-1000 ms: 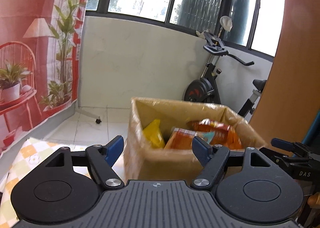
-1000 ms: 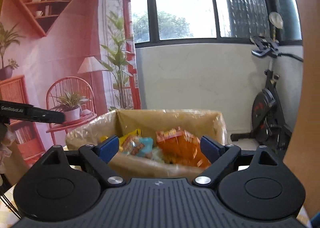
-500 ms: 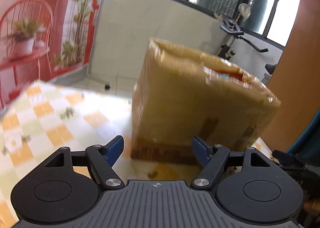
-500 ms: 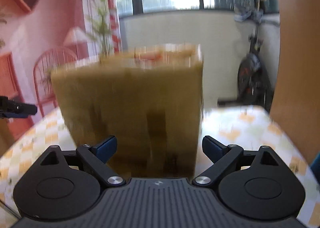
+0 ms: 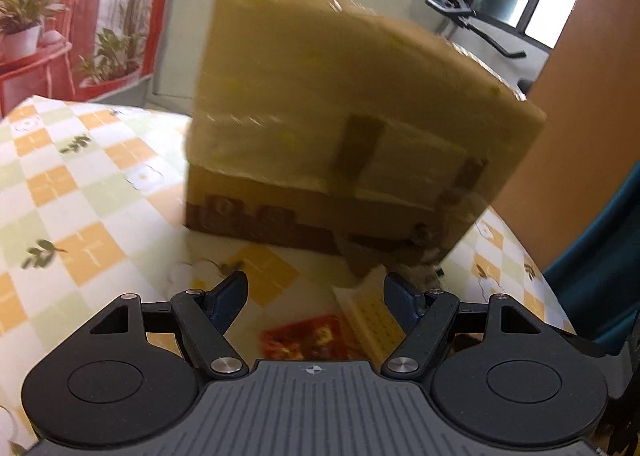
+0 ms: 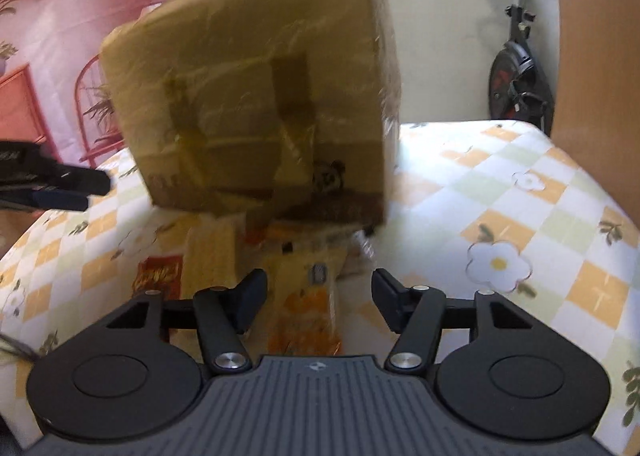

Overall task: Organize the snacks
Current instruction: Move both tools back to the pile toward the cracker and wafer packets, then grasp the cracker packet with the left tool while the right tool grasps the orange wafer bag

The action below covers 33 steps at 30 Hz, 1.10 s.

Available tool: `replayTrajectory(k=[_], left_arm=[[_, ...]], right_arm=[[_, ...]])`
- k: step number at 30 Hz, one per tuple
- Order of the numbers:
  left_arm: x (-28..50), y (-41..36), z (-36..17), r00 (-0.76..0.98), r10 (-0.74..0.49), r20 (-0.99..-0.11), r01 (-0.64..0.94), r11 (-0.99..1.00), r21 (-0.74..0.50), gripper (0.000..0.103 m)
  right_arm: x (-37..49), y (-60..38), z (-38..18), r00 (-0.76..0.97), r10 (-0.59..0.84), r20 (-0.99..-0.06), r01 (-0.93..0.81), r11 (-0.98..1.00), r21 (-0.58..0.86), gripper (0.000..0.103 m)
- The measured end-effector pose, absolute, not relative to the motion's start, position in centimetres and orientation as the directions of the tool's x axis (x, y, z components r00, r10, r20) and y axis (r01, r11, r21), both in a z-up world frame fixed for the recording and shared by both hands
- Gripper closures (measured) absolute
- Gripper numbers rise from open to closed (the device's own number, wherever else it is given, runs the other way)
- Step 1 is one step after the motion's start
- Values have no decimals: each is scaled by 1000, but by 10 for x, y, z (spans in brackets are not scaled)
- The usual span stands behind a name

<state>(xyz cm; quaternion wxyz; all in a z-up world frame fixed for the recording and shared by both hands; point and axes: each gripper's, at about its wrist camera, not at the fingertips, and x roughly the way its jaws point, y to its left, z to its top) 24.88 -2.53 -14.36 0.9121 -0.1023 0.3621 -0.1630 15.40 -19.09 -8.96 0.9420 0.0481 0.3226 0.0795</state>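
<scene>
Facing you: a cardboard box wrapped in clear tape, standing on the tabletop with its checked, flowered cloth; it is blurred in both views.
Left hand-held gripper: your fingers are spread wide with nothing between them, low over the cloth just short of the box's base.
Right hand-held gripper: your fingers are also spread wide and hold nothing.
Snacks: a red packet and a pale yellow packet lie flat beside each other in front of the box; an orange packet lies under your right fingers.
Beyond the tabletop: an exercise bike by the white wall.
</scene>
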Motion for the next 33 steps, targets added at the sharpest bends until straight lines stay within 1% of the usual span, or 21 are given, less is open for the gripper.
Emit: replayTrajectory(k=[2, 6, 9, 16, 21, 28, 33], left_arm=[[250, -30, -147, 672, -379, -636, 227, 923, -310, 26], [252, -37, -155, 638, -409, -652, 240, 911, -336, 26], [248, -46, -160, 618, -413, -669, 254, 910, -328, 26], [245, -66, -169, 590, -406, -698, 255, 914, -316, 26], [249, -78, -170, 586, -394, -708, 265, 919, -292, 26], [256, -91, -175, 594, -348, -726, 261, 936, -236, 26], [264, -96, -185, 579, -324, -748, 236, 945, -226, 26]], right_arm=[[152, -189, -93, 772, 194, -605, -137, 981, 138, 43], [155, -186, -103, 747, 197, -635, -143, 980, 136, 57], [156, -189, -110, 750, 218, -625, -142, 975, 170, 60], [151, -189, -115, 773, 208, -599, -130, 977, 172, 62], [150, -196, -115, 796, 145, -588, -48, 983, 178, 63], [151, -202, -116, 801, 148, -581, -36, 979, 200, 63], [150, -203, -116, 802, 151, -578, -36, 978, 207, 62]])
